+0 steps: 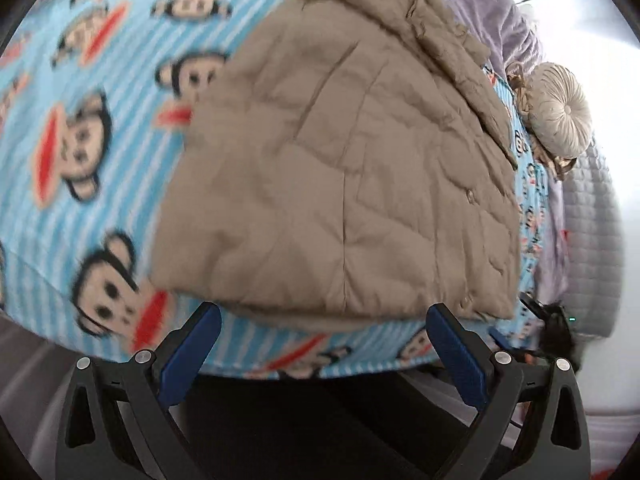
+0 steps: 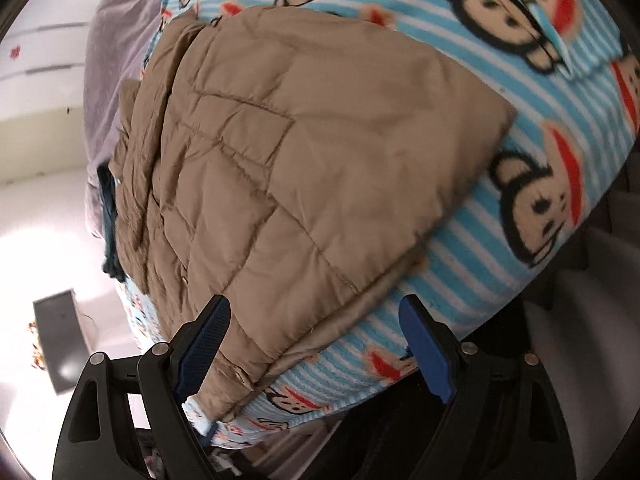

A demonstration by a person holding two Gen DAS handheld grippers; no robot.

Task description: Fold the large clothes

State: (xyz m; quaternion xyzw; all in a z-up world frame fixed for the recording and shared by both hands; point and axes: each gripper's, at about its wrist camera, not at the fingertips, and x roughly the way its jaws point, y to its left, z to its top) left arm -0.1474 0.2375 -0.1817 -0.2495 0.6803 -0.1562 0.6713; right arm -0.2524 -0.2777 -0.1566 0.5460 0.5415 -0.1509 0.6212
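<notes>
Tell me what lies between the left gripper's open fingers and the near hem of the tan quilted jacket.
Only a strip of the monkey-print blanket. In the left wrist view the left gripper stands open just short of the jacket, nothing between its fingers.

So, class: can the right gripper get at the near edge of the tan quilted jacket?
Probably yes: the right gripper is open, the tan quilted jacket hem lies between its fingers, nothing covering it.

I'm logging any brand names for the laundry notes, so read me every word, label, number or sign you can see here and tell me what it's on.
None can be read in either view.
Tan quilted jacket: stitching and snaps only, no visible label or tag.
Blue striped blanket: printed cartoon monkey faces, no lettering.
Round tufted cushion: plain.
Dark device at the bed edge: a small green light, no legible marking.
</notes>
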